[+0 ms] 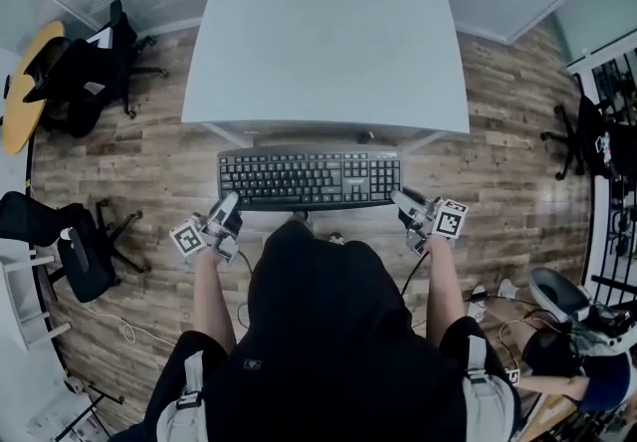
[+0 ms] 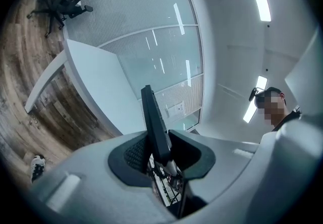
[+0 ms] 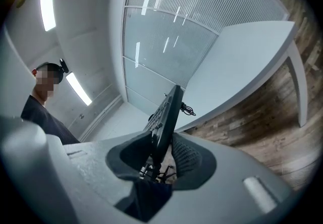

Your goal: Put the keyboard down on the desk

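A black keyboard (image 1: 310, 178) is held level in the air just in front of the near edge of the pale grey desk (image 1: 328, 22). My left gripper (image 1: 225, 212) is shut on its near left corner, my right gripper (image 1: 404, 203) on its near right corner. In the left gripper view the keyboard (image 2: 154, 122) shows edge-on, clamped between the dark pads (image 2: 132, 155). The right gripper view has the keyboard (image 3: 168, 117) edge-on too, pinched between the pads (image 3: 187, 159), with its cable trailing toward the desk (image 3: 237, 74).
Black office chairs (image 1: 85, 72) stand on the wood floor to the left, beside a round yellow table (image 1: 25, 82). More chairs (image 1: 587, 136) and cables lie at the right. The person's dark hood (image 1: 318, 311) fills the lower middle. Glass partition walls (image 2: 141, 41) stand behind the desk.
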